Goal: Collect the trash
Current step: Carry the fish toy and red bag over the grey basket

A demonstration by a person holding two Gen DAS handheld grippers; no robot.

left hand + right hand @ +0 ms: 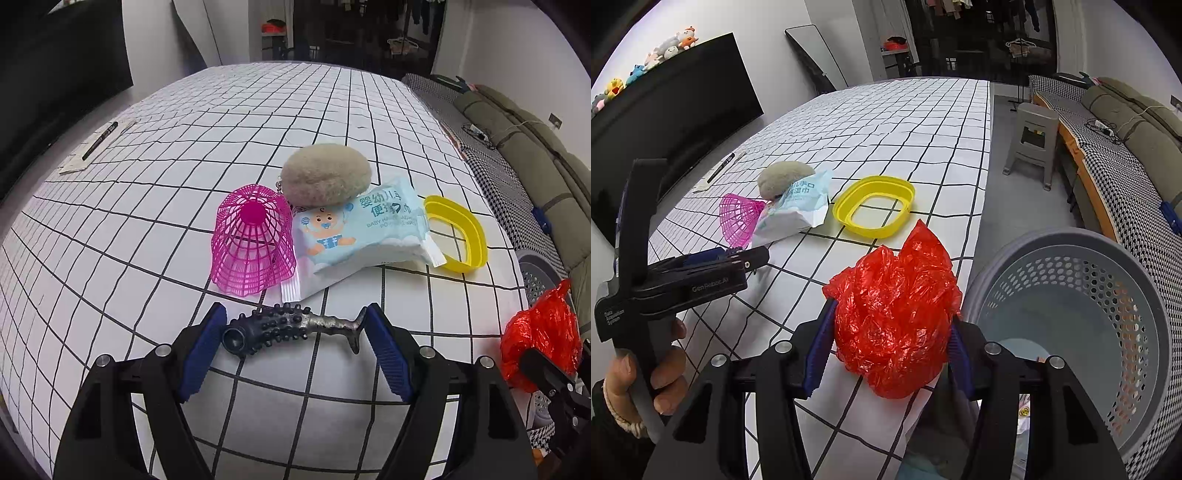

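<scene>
Left wrist view: left gripper [295,325] apart, pads flanking black studded fish toy [291,328], contact unclear; pink mesh basket [253,243] at eleven o'clock, table edge at three.

Right wrist view: right gripper [890,343] clamped on red plastic bag [897,314] above table edge; grey perforated bin [1082,317] at three o'clock.

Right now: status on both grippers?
Left gripper straddling dark fish toy, not clamped. Right gripper shut on red bag. Grey basket alongside, unobstructed.

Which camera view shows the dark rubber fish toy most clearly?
The left wrist view shows it best: the dark fish toy lies whole on the checked tablecloth, between the left gripper's blue pads. In the right wrist view the left gripper hides it almost completely.
</scene>
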